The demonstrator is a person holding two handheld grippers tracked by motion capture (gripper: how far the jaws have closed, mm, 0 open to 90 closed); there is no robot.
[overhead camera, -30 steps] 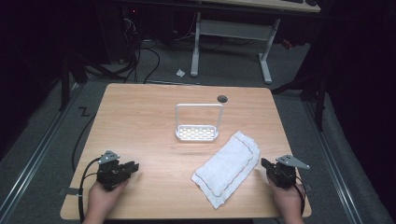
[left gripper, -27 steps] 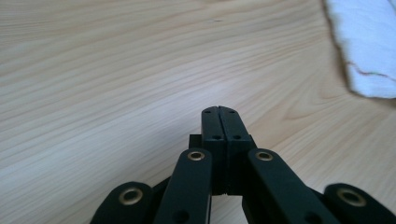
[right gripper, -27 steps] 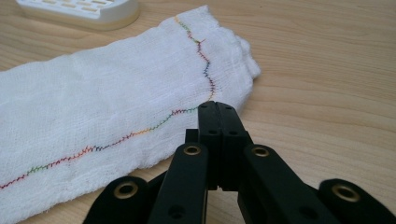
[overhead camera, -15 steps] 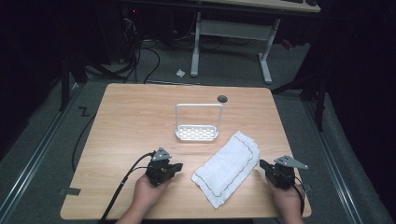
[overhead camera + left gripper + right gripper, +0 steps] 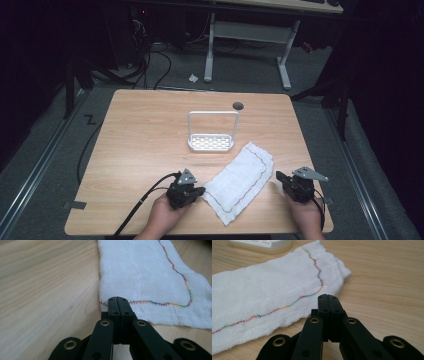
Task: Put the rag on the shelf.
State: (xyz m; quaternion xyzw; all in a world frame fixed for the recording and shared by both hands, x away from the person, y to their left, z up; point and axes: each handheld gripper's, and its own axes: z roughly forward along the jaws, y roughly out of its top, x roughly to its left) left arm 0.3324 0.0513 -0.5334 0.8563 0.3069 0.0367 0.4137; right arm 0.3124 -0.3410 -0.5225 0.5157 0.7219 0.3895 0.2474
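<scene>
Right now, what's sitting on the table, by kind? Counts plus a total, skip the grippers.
White folded cloth with multicoloured stitching: 1
White perforated tray with a wire handle: 1
Dark round disc near the table's far edge: 1
Total: 3

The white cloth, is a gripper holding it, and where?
No. Both grippers, left and right, are shut on nothing beside the cloth.

Rough woven cloth [image 5: 150,277] on matt wood-grain table [image 5: 45,290]
</scene>
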